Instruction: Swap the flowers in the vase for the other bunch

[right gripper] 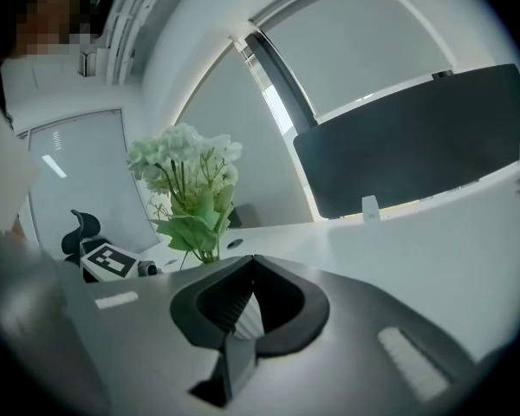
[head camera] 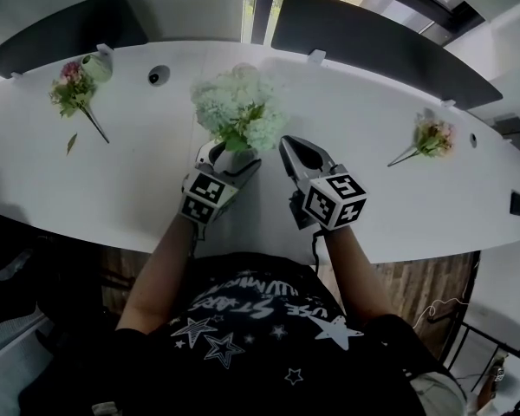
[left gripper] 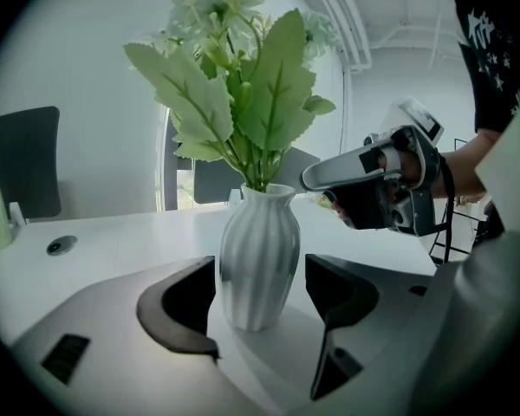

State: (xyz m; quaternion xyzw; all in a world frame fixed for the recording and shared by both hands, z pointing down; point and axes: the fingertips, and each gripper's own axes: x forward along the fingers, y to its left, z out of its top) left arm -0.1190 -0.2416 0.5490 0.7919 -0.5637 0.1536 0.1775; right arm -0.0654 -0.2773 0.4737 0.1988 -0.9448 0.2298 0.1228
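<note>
A white ribbed vase (left gripper: 258, 254) stands near the table's front edge and holds white-green flowers (head camera: 238, 111) with broad leaves. My left gripper (head camera: 232, 159) is open, one jaw on each side of the vase's belly, with a thin gap showing on both sides in the left gripper view. My right gripper (head camera: 288, 144) is shut and empty just right of the vase, its tip beside the foliage; it also shows as a dark shape (left gripper: 329, 176) in the left gripper view. A pink bunch (head camera: 433, 137) lies on the table at the right. Another pink bunch (head camera: 74, 89) lies at the far left.
The long white table (head camera: 139, 189) curves from side to side; its front edge is just below the grippers. A pale green cup (head camera: 97, 66) stands by the left bunch, and a loose leaf (head camera: 71, 143) lies near it. A round grommet (head camera: 159, 75) sits behind the vase. Dark chairs (head camera: 364, 33) line the far side.
</note>
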